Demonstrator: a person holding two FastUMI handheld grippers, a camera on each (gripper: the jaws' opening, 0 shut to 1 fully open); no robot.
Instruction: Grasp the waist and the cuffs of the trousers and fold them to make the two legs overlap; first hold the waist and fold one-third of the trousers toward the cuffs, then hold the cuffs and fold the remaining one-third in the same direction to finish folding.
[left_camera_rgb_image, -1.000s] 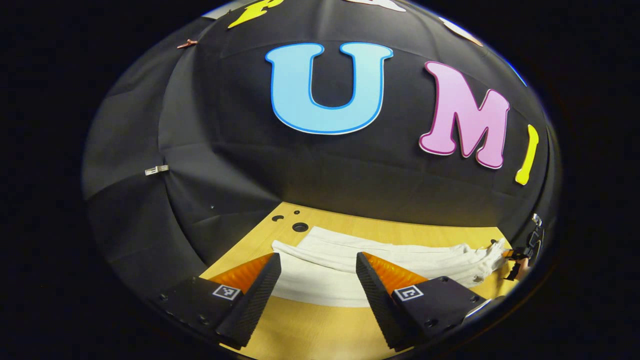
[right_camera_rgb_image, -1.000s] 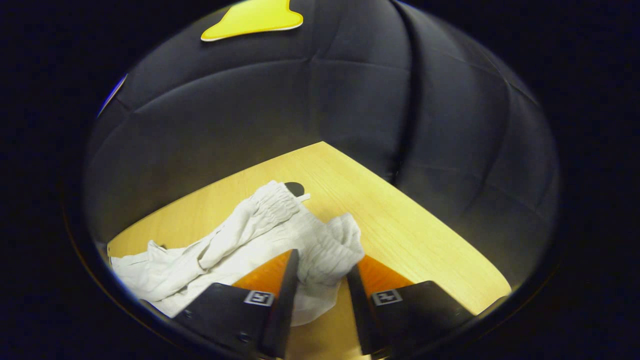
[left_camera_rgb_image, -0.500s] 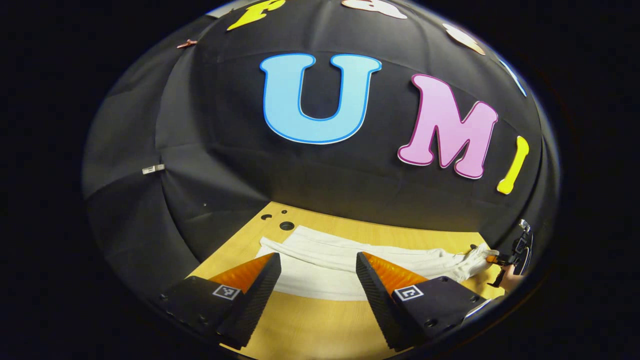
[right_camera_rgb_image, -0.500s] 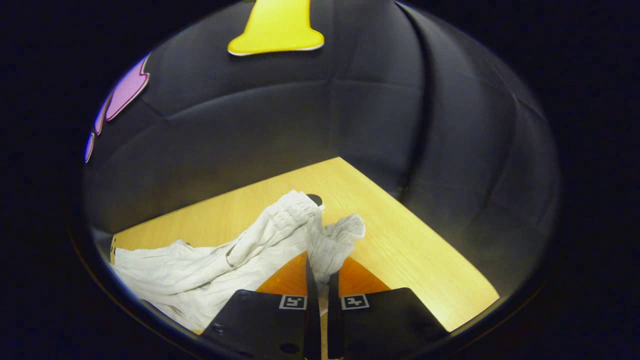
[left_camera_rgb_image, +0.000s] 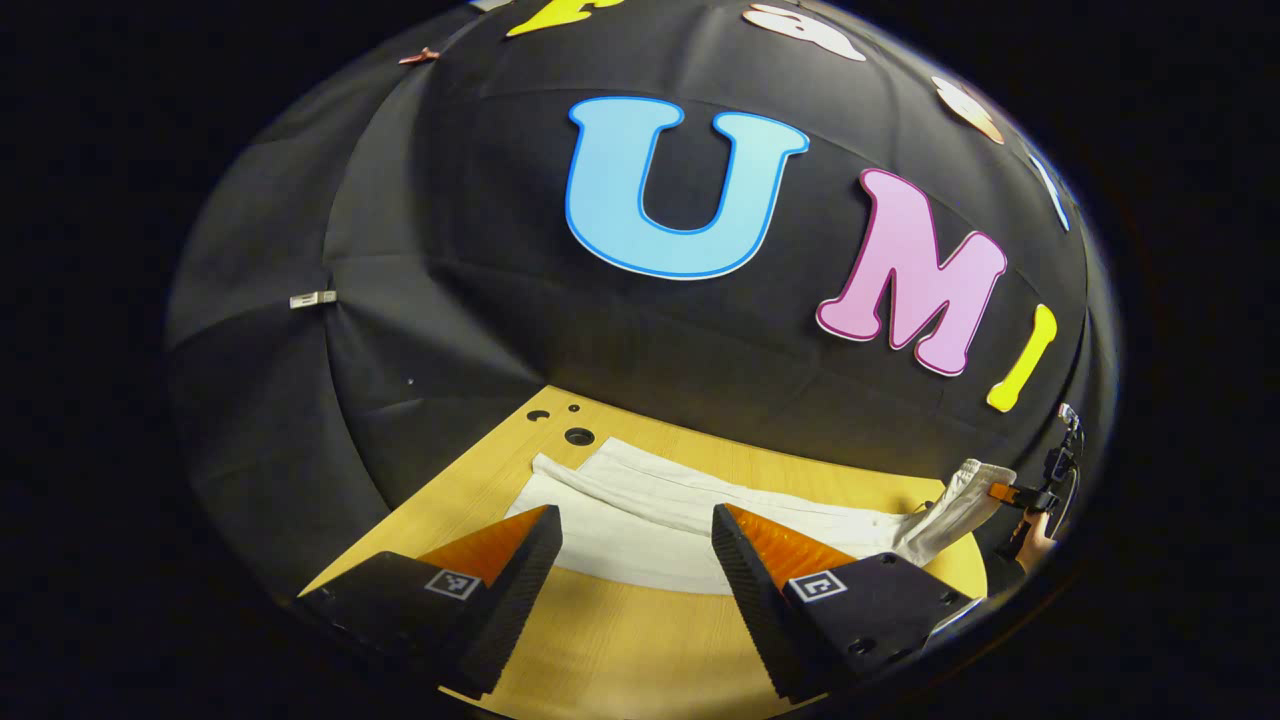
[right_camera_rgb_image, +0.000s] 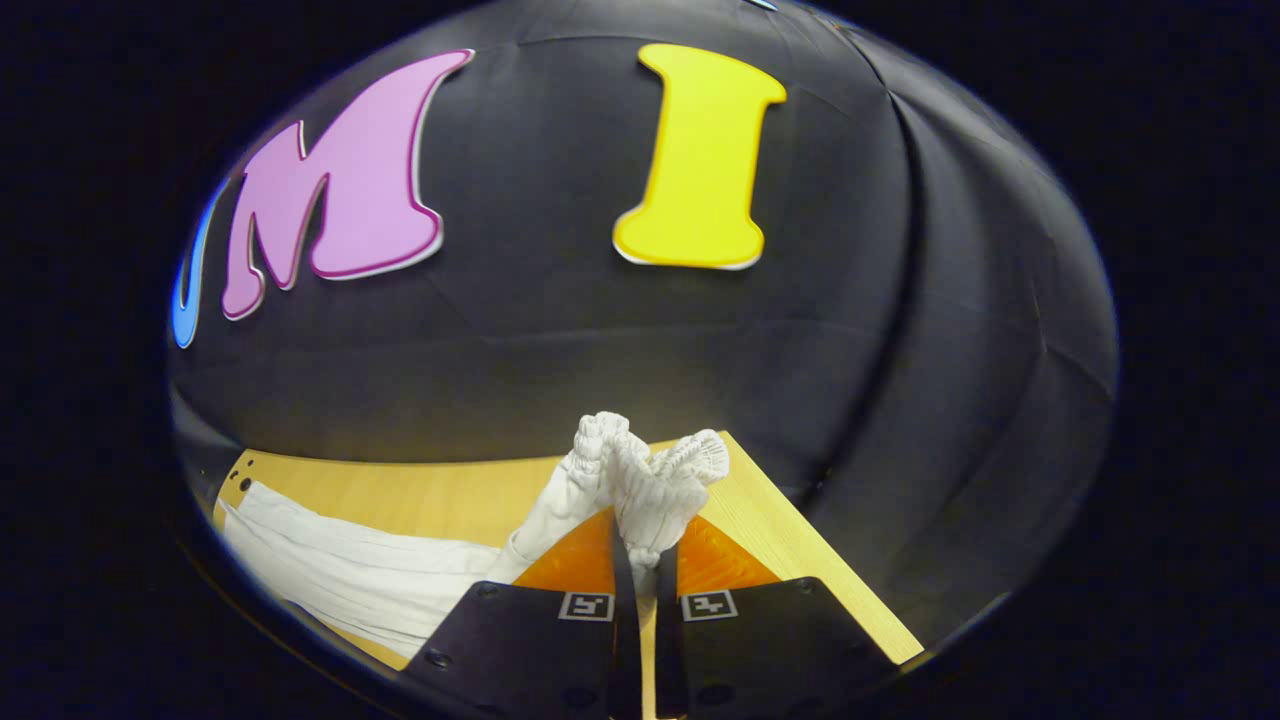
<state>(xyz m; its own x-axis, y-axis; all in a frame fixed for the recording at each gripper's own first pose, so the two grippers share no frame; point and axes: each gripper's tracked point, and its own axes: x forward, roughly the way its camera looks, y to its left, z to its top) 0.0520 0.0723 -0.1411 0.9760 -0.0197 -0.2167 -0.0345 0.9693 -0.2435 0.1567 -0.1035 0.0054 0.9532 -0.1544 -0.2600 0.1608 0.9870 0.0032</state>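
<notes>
Left gripper view, gripper: the left gripper (left_camera_rgb_image: 637, 540) hovers with its jaws spread wide and nothing between them, low at 6 o'clock over the wooden table (left_camera_rgb_image: 620, 650).
Left gripper view, trousers: the white trousers (left_camera_rgb_image: 680, 520) lie flat across the table beyond the fingers, cuffs toward 10 o'clock near the round holes (left_camera_rgb_image: 579, 436).
Left gripper view, change: the waist end (left_camera_rgb_image: 955, 505) at 3 o'clock now hangs lifted off the table; half a second ago it lay on the wood.
Left gripper view, far edge: the right gripper (left_camera_rgb_image: 1010, 493) and a bit of the hand (left_camera_rgb_image: 1040, 522) holding it sit at 3 o'clock, small and cut by the rim.
Right gripper view, gripper: the right gripper (right_camera_rgb_image: 640, 560) has its jaws clamped on the gathered waistband (right_camera_rgb_image: 650, 485), which bunches up above the fingertips.
Right gripper view, change: the waistband is raised higher than before, against the booth wall rather than the tabletop.
Right gripper view, legs: the cloth trails toward 8 o'clock, where it lies flat.
Right gripper view, hidden: the cuffs are cut off at the rim.
</notes>
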